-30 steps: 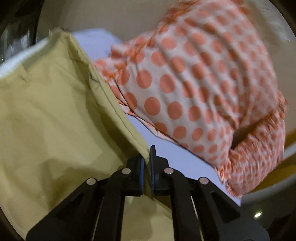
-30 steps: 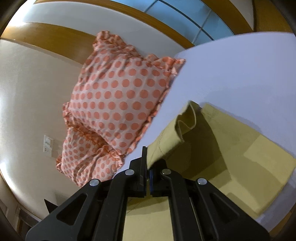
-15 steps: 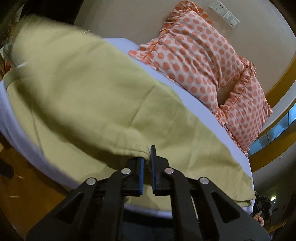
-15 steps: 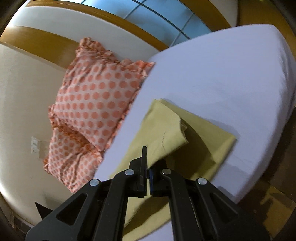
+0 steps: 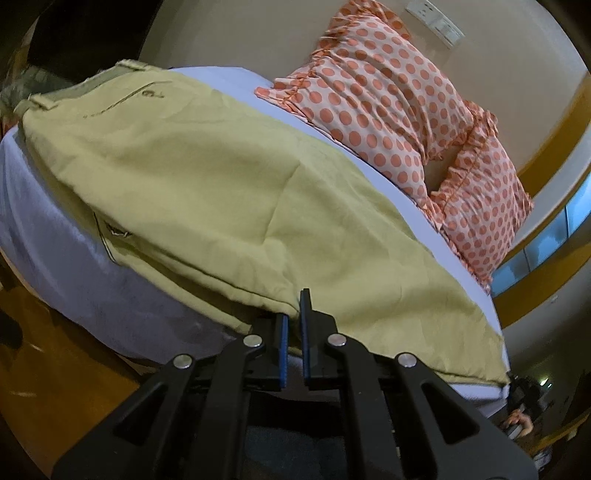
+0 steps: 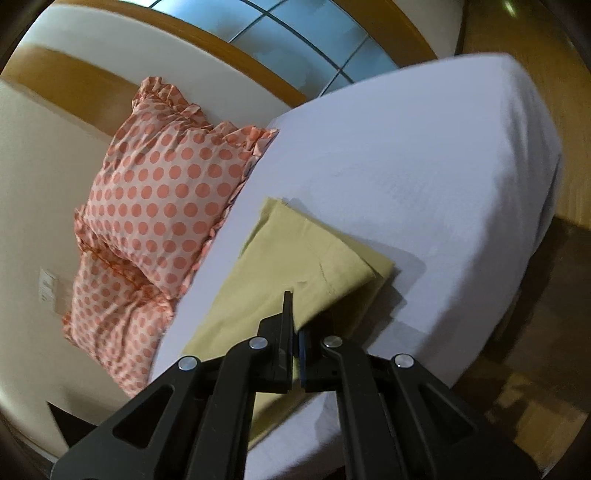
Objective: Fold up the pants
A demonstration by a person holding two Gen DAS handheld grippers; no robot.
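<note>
one pair of pants (image 5: 229,192), olive-yellow, lying on the bed (image 6: 424,155), spread along its near side. both grippers clamp cloth at the near edge: left gripper (image 5: 291,321) with fingers (image 5: 305,310) pinched shut on a seam edge of the top layer, right gripper (image 6: 293,325) likewise closed on a folded corner.

key relation: the cloth runs straight ahead and away from both sets of fingers, toward the pillows. the long axis runs crosswise to both grippers. waistband and pocket sit at the far left in the left view; the hem end tapers off to the right. in the right view the held layer already lies doubled over a lower layer, edges slightly offset.

judgement: neither hand is nearer, as both already hold; the coming move likely carries the held edge forward over the rest.

count: pants one; polka-dot pillows (image 6: 162,199) two, stacked against the wall; grippers two; wall socket plate (image 5: 436,18) one.
</note>
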